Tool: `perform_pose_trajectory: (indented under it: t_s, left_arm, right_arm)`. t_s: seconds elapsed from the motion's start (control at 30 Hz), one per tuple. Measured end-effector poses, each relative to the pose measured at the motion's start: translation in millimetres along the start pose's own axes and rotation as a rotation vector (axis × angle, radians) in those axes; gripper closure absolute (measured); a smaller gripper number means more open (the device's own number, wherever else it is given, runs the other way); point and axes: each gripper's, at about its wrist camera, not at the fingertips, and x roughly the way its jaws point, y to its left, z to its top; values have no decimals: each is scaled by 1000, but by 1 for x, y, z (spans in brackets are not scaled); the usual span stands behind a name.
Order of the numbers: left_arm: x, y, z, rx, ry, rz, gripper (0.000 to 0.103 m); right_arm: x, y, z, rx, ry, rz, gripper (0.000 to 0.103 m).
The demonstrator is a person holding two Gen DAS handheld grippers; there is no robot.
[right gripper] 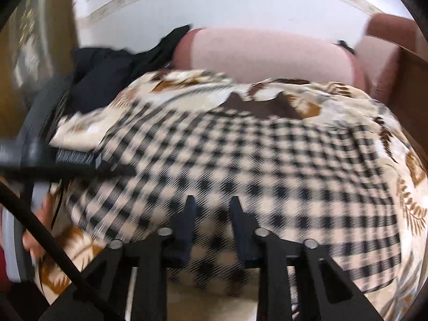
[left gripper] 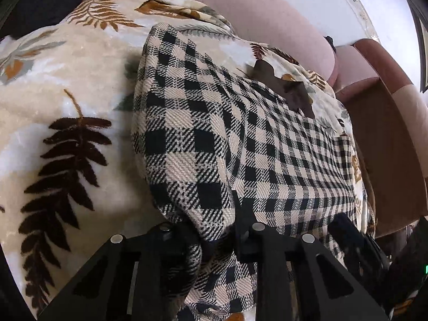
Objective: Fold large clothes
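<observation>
A black-and-cream checked garment [left gripper: 240,139] lies on a cream blanket with a brown leaf print [left gripper: 67,107]. My left gripper [left gripper: 216,238] is shut on a bunched fold of the checked garment and lifts it off the blanket. In the right wrist view the checked garment [right gripper: 254,160] lies spread over the leaf blanket [right gripper: 396,123]. My right gripper [right gripper: 212,214] is open just above the garment's near edge, with cloth showing between its fingers. That view is blurred by motion.
A pink sofa back [left gripper: 267,18] runs behind the blanket, with a brown armrest [left gripper: 388,123] at the right. Dark clothes [right gripper: 107,72] are piled at the back left. The other hand-held gripper and a hand [right gripper: 34,187] show at the left edge.
</observation>
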Motion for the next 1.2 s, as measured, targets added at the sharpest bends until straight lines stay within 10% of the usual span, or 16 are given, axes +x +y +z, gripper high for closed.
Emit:
perform_pose_trajectory:
  t_s: [0.23,0.5,0.7,1.2]
  left_arm:
    - [0,-4,-5,14,-17,64,72]
    - [-24,-51,3,43,-48,172,89]
    - [-33,-121,25,77,-68,100,90]
    - [85,-298,-23,304,62,131,90]
  right_arm:
    - [43,-31,-7,90,171,87,80]
    - [58,-85,-9,313,232,330,88]
    - [62,-103,-20,445,225,451,94]
    - [-36,-271,-44,858,-16,253,86]
